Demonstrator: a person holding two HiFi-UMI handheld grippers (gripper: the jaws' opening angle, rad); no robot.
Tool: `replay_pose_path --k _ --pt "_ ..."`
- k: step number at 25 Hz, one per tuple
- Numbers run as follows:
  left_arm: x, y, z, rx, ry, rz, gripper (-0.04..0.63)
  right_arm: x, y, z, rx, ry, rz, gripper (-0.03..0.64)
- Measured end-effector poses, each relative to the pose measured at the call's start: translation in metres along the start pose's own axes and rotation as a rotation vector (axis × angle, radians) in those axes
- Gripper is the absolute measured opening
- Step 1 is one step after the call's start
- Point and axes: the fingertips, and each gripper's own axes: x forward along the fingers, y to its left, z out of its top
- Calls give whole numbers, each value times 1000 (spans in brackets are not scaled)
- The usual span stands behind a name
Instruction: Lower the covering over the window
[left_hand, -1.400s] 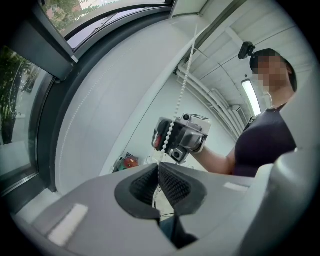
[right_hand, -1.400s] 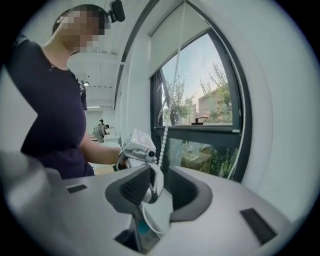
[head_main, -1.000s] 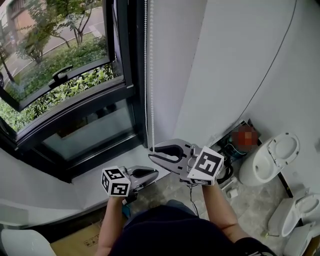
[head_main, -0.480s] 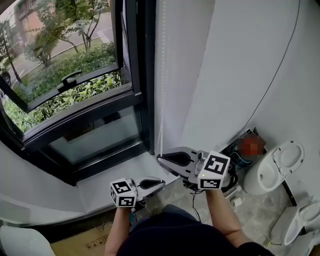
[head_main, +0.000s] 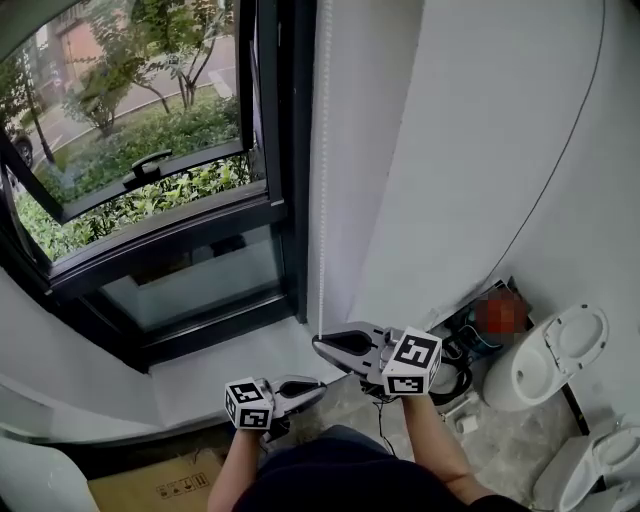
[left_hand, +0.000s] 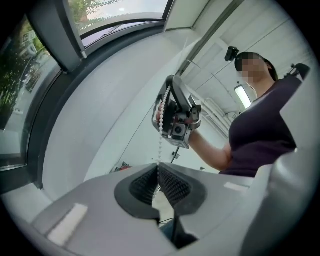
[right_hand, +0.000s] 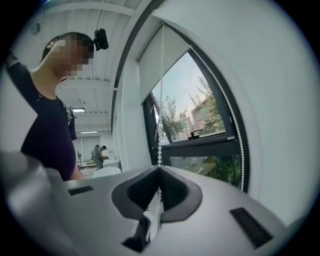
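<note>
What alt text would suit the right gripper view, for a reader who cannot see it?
The grey right gripper is shut on a thin white bead chain that rises in front of a pale roller blind covering only the top of a dark-framed window with trees outside. A person in a dark shirt stands at the left.

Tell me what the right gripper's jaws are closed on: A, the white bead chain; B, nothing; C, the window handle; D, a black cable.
A: in the right gripper view, the right gripper has its jaws shut on the white bead chain hanging beside the window.
</note>
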Motion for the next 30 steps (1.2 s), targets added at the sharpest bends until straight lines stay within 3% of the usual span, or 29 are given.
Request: replay_pose_path --k 2,6,9,16,17,20,25,30 --pt "6 -3 4 -16 -14 12 15 -4 0 -6 19 20 23 12" --pt "17 -14 13 -52 -79 18 15 -2 5 -50 -1 206 65 12" --pt "15 -13 8 -59 -91 50 15 -4 11 -59 56 166 93 12" --pt "8 -12 -3 -49 -129 128 23 -18 15 -56 34 118 125 14" --pt "5 -9 -2 -50 -139 153 38 -19 15 -56 34 105 125 14" --pt "-8 -1 6 -50 -145 238 163 -24 16 -56 42 94 133 14" --pt "-30 -19 64 45 -233 266 169 -32 12 -58 36 99 122 12" --pt "-26 -51 124 207 -269 264 169 -33 12 -60 39 92 147 14"
